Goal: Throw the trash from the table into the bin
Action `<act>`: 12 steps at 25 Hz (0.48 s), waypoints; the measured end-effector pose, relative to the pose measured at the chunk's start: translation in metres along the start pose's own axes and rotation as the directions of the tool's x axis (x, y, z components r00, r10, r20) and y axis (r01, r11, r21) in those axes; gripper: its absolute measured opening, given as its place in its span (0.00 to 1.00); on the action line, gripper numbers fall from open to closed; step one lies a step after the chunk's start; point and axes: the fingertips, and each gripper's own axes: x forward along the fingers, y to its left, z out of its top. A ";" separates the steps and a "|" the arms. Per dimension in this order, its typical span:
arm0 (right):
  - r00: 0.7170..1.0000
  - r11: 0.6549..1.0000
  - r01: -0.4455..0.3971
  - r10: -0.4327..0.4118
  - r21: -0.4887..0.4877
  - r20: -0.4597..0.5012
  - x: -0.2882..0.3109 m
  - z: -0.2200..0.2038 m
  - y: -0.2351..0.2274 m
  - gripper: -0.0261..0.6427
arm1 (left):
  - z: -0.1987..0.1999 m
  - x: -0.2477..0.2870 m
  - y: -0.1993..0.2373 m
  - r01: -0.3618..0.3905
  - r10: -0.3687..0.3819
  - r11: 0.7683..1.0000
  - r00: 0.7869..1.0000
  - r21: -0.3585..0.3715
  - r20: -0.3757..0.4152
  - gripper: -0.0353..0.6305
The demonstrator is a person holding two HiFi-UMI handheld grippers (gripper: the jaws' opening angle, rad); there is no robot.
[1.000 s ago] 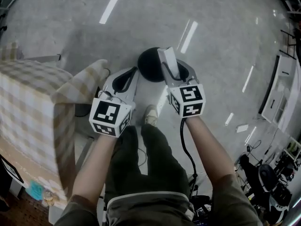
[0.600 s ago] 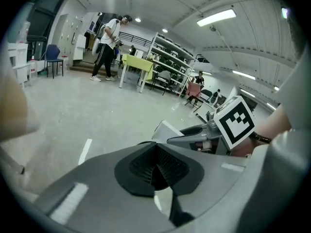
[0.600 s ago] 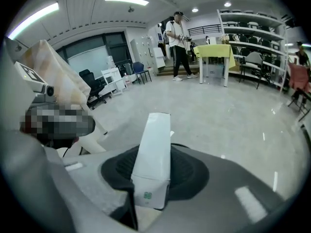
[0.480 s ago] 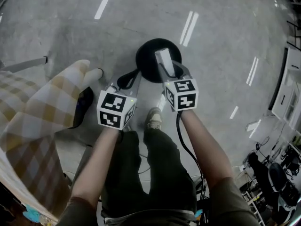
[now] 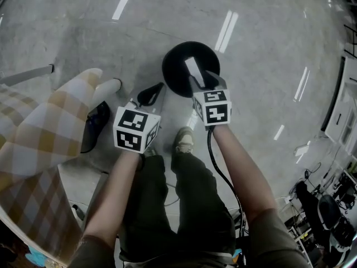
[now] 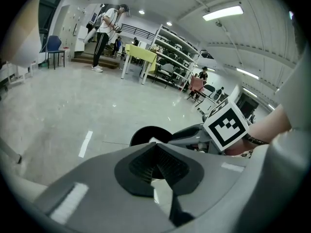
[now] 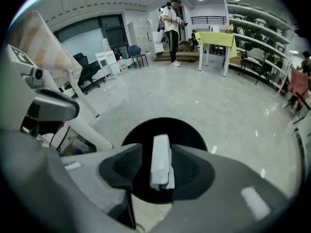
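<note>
A round black bin [image 5: 172, 74] stands on the grey floor in front of my feet. My right gripper [image 5: 202, 80] hangs over its mouth with a flat white piece of trash [image 5: 193, 70] upright between its jaws. In the right gripper view the white piece [image 7: 160, 161] sits above the bin [image 7: 165, 128]; the jaws of that gripper [image 7: 158, 171] are opening, and a dark gap shows beside the piece. My left gripper [image 5: 159, 87] is left of the bin and shut with nothing in it. Its pads meet at the tips [image 6: 155, 149], with the bin [image 6: 145, 133] beyond.
A table under a yellow checked cloth [image 5: 39, 133] stands at the left, with a white leg [image 5: 113, 86] and a dark object [image 5: 98, 124] under it. My shoe [image 5: 183, 140] is just behind the bin. Shelves and standing people [image 7: 172, 30] are far off.
Both grippers have sunk toward the bin, the right one now over its mouth. The white piece stays between the right jaws. The table has slid to the left in view.
</note>
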 end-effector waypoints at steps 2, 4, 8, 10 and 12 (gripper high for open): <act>1.000 1.000 0.008 -0.008 -0.003 -0.009 0.000 -0.005 -0.001 0.30 | 0.000 0.001 -0.002 0.001 -0.001 1.000 1.000 -0.001 0.003 0.06; 1.000 1.000 0.014 -0.014 0.013 -0.001 -0.004 -0.008 -0.004 0.30 | 0.000 0.001 -0.005 0.004 -0.004 1.000 1.000 0.001 0.006 0.06; 1.000 0.998 0.000 -0.001 0.058 0.021 -0.014 -0.011 -0.002 0.30 | 0.000 -0.002 -0.008 0.003 -0.003 1.000 1.000 0.004 0.000 0.06; 0.999 0.998 -0.008 0.006 0.060 0.032 -0.019 -0.009 -0.001 0.30 | 0.002 -0.004 -0.011 0.002 -0.002 1.000 1.000 0.005 0.002 0.06; 0.999 0.998 -0.004 0.001 0.061 0.045 -0.026 -0.004 -0.003 0.30 | 0.009 -0.007 -0.014 0.002 -0.002 1.000 1.000 0.009 0.010 0.06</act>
